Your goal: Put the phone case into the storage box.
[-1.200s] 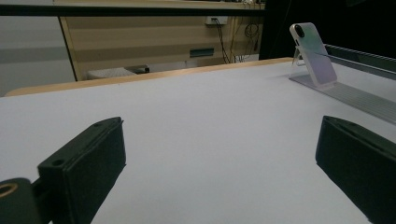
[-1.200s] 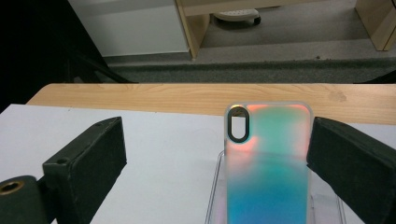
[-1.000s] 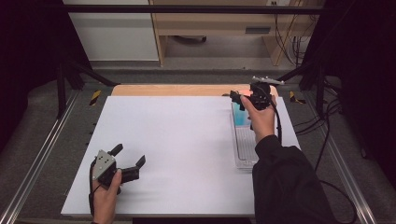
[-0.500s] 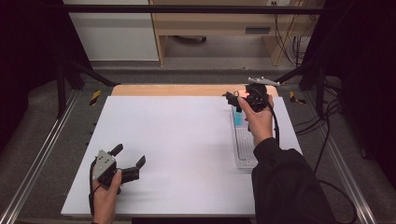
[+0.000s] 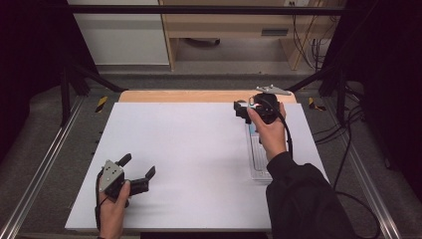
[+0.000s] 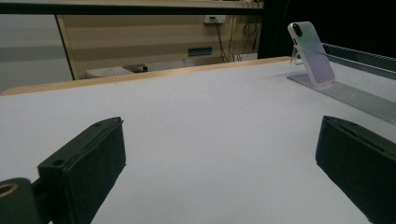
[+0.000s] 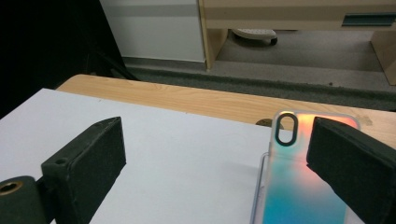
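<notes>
The phone case point(image 7: 299, 182) looks like glossy plastic with an iridescent sheen running from orange to teal, and a clear rim around its edge; in the left gripper view it shows pale lilac and green point(image 6: 311, 52). It leans on a clear plastic stand point(image 6: 348, 93) with a ribbed, shiny surface. The white sheet point(image 5: 189, 159) covering the table is matt and smooth, like paper or thin board. Beyond it a strip of the wooden tabletop point(image 7: 196, 100) shows light grain with a dull finish. The left gripper point(image 5: 137, 167) and the right gripper point(image 5: 241, 110) have matt black jaws, seemingly faced with soft foam or rubber.
</notes>
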A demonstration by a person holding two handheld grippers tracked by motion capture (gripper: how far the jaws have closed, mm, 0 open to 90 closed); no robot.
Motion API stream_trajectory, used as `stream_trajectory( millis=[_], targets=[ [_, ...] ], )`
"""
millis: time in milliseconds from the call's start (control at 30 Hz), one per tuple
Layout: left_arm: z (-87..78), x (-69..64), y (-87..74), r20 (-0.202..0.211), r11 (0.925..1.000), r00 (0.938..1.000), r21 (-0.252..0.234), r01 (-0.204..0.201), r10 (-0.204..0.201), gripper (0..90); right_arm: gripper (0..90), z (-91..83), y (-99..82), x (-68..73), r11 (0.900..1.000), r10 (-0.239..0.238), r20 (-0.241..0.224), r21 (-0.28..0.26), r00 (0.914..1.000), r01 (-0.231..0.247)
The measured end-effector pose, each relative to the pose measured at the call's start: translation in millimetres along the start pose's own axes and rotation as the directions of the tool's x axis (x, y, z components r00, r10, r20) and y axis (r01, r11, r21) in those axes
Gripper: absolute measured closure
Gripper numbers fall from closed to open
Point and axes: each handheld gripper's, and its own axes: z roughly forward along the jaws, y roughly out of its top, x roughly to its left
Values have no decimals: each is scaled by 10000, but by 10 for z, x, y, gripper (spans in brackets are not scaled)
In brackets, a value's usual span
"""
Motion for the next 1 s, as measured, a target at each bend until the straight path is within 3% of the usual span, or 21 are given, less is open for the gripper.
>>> stream_trajectory(
  millis=[267,767,1000],
  targets=[
    [2,3,-2,21,10000,10000,21,29,-29,10,44,-4,-30,154,9994,-343,-239,36,9991,344],
    [13,2,-8,31,9999,9999,25,105,-105,10,44,-70,-63,440,9994,-346,-957,-122,9948,336],
    [-5,16,0,-26,10000,10000,-24,82,-82,10,42,-109,-83,619,9980,-613,-1332,-234,9892,587]
  ],
)
